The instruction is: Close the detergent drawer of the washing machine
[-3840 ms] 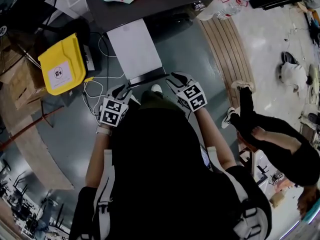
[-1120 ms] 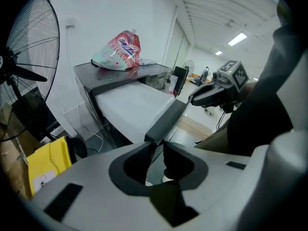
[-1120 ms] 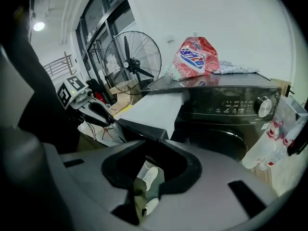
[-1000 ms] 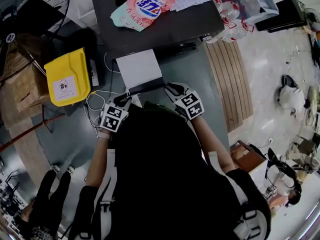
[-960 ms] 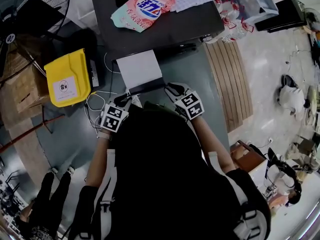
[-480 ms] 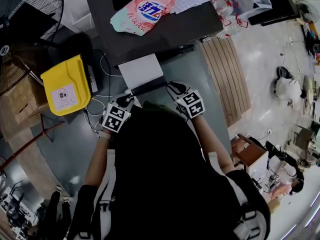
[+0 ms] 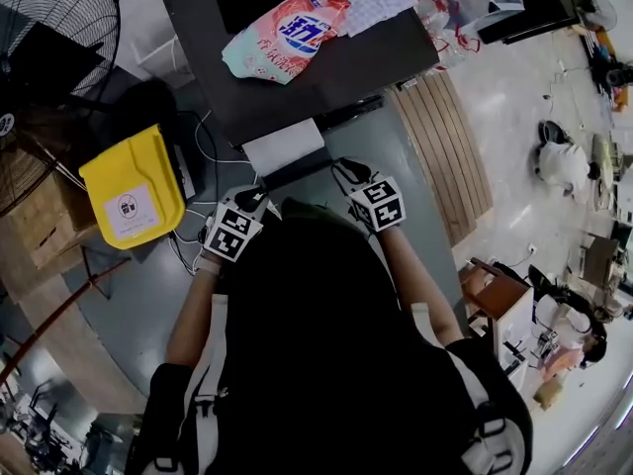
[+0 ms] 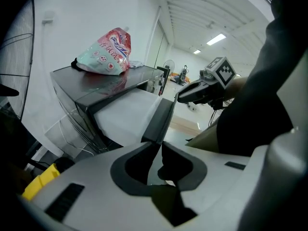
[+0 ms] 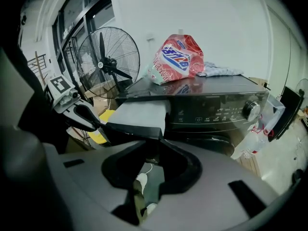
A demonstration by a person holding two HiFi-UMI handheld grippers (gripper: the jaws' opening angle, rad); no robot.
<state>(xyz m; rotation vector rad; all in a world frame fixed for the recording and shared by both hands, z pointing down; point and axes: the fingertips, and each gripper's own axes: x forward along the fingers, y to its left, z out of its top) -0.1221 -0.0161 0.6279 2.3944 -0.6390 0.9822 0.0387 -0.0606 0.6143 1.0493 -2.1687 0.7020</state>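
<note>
Two tools from overhead: left tool (image 7: 249, 202) and right tool (image 7: 348, 172) sit at the front of the drawer (image 7: 284, 144), partway out of the washing machine (image 7: 297, 67). Left gripper view: jaws closing, drawer corner at their tips, unpinched. Right gripper view: jaws spread, empty. Push evenly, straight in.

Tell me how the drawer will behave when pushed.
The drawer looks like rigid plastic, so it probably slides in without flexing. It juts well out of the washer, so an off-centre push might skew it.
</note>
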